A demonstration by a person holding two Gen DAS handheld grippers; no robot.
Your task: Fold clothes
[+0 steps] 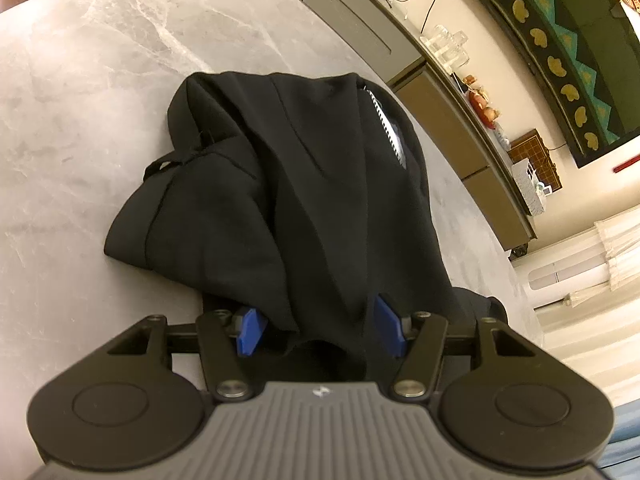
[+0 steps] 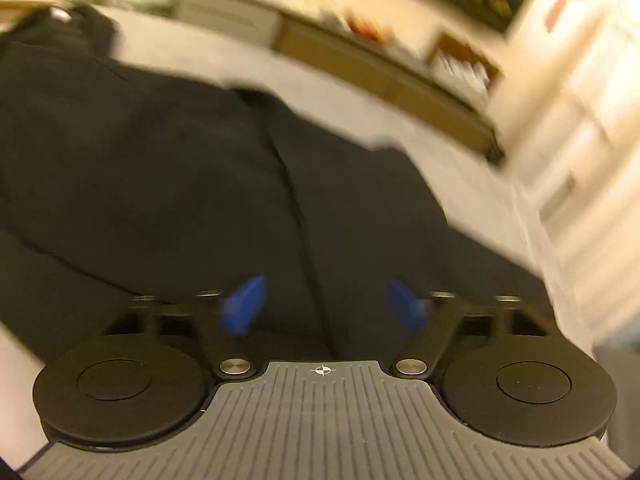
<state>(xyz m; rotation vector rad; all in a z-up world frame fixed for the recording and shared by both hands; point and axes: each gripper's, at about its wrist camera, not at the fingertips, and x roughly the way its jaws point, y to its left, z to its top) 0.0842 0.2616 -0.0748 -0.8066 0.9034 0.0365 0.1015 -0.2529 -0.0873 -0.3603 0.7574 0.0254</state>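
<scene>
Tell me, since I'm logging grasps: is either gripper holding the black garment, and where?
Left gripper straddles a bunched fold of the black garment; grip unclear. Right gripper is open, holding nothing.

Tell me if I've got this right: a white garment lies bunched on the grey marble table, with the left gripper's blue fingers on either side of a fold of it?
Nearly. The garment is black, not white, as the left wrist view shows. It does lie bunched on the grey marble table, with a fold between the left gripper's blue fingers.

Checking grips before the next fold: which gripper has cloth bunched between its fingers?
The left gripper: black garment bunches between its blue fingers. The right gripper stands open above flat cloth.
</scene>
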